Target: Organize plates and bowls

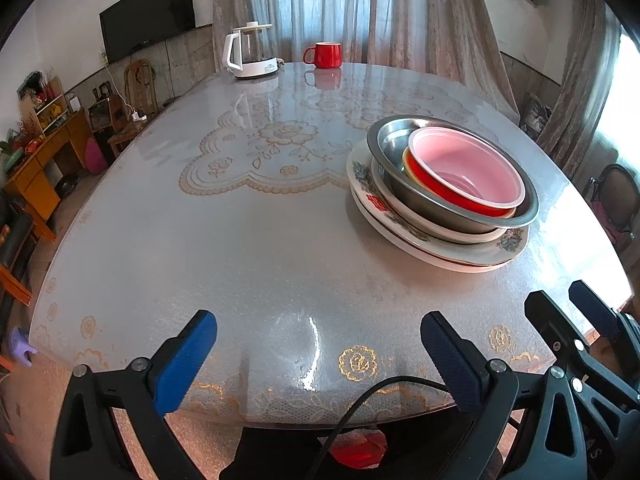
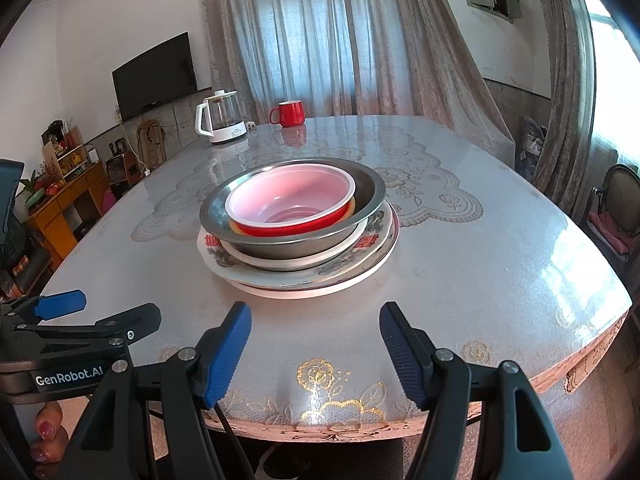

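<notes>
1. The dishes stand in one nested pile on the round worktop (image 2: 480, 280), which carries a lace-patterned glossy cover. A red plastic bowl with a pale pink inside (image 2: 290, 206) sits in a wide-rimmed stainless steel basin (image 2: 360, 194), that in a white ceramic bowl (image 2: 304, 262), and all on two flower-printed white ceramic plates (image 2: 376, 252). The pile is near the middle in the right wrist view and well apart from both tools.

2. The left claw (image 1: 318, 360) is released, blue pads spread wide, nothing between them, hanging over the near edge. The right claw (image 2: 316, 354) is also released and empty, aimed straight at the pile.

3. Risk: the red bowl sits tilted and off-centre in the basin. A pinch on its thin rim may tip or flick it out.

4. Risk: the steel rim is smooth and sloped, so pads would likely slide off, and a dragged basin could pull the white bowl with it.

5. Risk: the plates lie flat on a slick cover. A claw nudging under the edge may push the whole pile instead of lifting.

6. Risk: the two tools are just beside each other and could collide when reaching together.

7. The red ceramic mug (image 2: 290, 113) and white-based glass kettle (image 2: 220, 122) at the far edge look safely clear.
</notes>
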`<action>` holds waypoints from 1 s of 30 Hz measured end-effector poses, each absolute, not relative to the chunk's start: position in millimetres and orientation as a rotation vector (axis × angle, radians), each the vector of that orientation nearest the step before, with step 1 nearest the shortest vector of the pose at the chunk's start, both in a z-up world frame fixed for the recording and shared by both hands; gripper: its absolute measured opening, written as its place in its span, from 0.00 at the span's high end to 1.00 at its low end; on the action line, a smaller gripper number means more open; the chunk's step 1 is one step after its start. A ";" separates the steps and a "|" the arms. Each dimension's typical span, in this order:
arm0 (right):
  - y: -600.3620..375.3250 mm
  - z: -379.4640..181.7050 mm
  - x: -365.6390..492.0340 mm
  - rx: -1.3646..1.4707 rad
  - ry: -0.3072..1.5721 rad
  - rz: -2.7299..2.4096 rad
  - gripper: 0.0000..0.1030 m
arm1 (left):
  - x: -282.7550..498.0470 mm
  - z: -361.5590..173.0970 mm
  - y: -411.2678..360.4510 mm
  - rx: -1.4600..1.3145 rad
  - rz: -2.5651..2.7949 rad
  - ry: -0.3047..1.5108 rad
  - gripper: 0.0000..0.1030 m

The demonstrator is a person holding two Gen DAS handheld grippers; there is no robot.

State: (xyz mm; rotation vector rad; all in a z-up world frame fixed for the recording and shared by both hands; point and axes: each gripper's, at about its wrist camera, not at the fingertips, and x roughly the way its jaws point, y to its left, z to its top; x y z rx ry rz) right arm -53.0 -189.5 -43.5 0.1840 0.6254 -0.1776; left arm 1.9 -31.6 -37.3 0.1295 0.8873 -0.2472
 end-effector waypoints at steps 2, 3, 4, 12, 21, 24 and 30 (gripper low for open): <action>-189.8 -43.6 -52.7 0.185 0.626 -0.177 0.34 | 2.0 -37.6 -31.8 0.129 -0.249 0.889 0.00; -189.4 -43.8 -52.6 0.184 0.626 -0.177 0.34 | 1.9 -37.6 -32.1 0.129 -0.251 0.889 0.00; -189.4 -43.8 -52.7 0.185 0.626 -0.178 0.34 | 1.9 -37.6 -32.3 0.129 -0.251 0.889 0.00; -190.4 -45.8 -52.1 0.188 0.629 -0.180 0.34 | 2.2 -37.3 -33.1 0.128 -0.254 0.888 0.00; -191.0 -46.2 -51.9 0.188 0.628 -0.181 0.34 | 2.7 -37.8 -32.4 0.125 -0.253 0.892 0.00; -191.1 -46.5 -51.9 0.190 0.630 -0.181 0.34 | 3.9 -39.5 -31.9 0.119 -0.267 0.902 0.00; -192.1 -46.8 -51.8 0.194 0.632 -0.182 0.34 | 5.5 -42.1 -30.9 0.104 -0.275 0.915 0.00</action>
